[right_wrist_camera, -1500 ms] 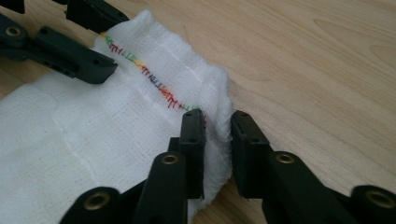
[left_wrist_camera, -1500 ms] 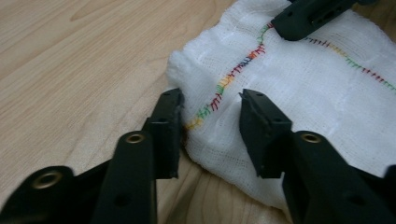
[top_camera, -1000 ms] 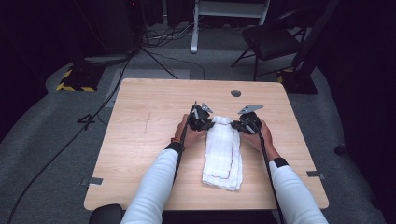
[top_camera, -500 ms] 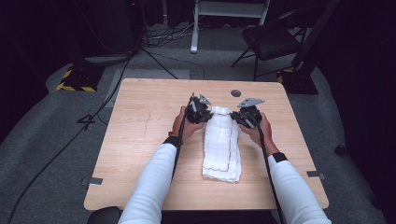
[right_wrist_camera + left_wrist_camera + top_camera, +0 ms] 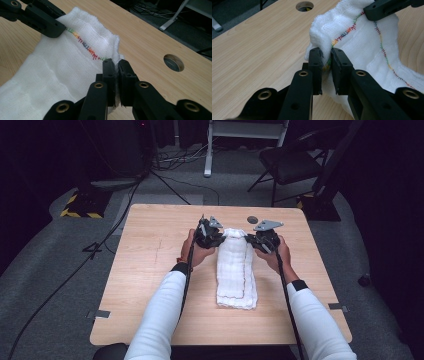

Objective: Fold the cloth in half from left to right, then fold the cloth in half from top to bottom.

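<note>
White cloth (image 5: 236, 270) lies on the wooden desk (image 5: 150, 265), folded into a long strip. It has a line of many-coloured stitches near its edge. The far end of the cloth is lifted off the desk, and the near end rests flat on the wood.

The left hand-held gripper (image 5: 209, 234) is at the far left corner of the cloth. In the left gripper view, the left hand-held gripper (image 5: 326, 62) has its two black jaws pressed together on the cloth edge, right at the stitches. The right hand-held gripper (image 5: 264, 240) is at the far right corner of the cloth. In the right gripper view, the right hand-held gripper (image 5: 115, 70) has its jaws clamped on the cloth corner too, with a bit of white poking out between them.

A round hole (image 5: 252, 219) in the desk sits just past the far end of the cloth, near the right hand-held gripper. A black chair (image 5: 290, 162) stands on the grey floor, far behind the cloth
</note>
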`<state>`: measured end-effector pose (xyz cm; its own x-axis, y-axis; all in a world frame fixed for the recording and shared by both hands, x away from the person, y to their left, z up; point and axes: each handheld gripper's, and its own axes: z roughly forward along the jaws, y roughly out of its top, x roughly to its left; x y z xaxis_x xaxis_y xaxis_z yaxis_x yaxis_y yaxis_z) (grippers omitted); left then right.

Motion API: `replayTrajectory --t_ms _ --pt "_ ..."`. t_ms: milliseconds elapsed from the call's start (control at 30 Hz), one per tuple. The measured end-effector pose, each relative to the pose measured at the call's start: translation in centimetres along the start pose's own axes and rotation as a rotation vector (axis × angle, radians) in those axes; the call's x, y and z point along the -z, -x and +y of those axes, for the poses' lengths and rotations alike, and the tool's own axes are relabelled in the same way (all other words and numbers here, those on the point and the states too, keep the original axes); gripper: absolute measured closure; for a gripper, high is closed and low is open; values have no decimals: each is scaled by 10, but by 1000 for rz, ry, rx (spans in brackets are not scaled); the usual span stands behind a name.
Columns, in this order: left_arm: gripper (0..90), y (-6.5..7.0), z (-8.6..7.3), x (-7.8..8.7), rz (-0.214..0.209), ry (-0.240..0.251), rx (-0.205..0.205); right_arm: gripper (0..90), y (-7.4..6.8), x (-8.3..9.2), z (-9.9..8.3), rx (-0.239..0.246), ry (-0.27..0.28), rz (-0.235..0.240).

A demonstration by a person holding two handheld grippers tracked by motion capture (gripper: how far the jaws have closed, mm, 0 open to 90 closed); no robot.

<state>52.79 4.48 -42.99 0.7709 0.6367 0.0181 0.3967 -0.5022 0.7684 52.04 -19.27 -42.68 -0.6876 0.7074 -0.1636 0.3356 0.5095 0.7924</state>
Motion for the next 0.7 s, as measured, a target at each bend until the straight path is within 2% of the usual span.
replayTrajectory --t_ms 233,400,500,567,700 --pt "788 4 -3 8 -35 19 -25 856 -3 9 0 13 15 10" --pt "782 5 -6 17 -75 42 -27 857 -3 15 -4 2 27 25" --pt "784 7 -9 20 -80 40 -37 858 -4 19 -7 -3 38 32" --pt "803 7 -13 22 -102 48 -34 858 -6 22 -8 -1 40 42" --pt "873 9 -18 28 -115 60 -46 858 -10 27 -13 13 42 59"
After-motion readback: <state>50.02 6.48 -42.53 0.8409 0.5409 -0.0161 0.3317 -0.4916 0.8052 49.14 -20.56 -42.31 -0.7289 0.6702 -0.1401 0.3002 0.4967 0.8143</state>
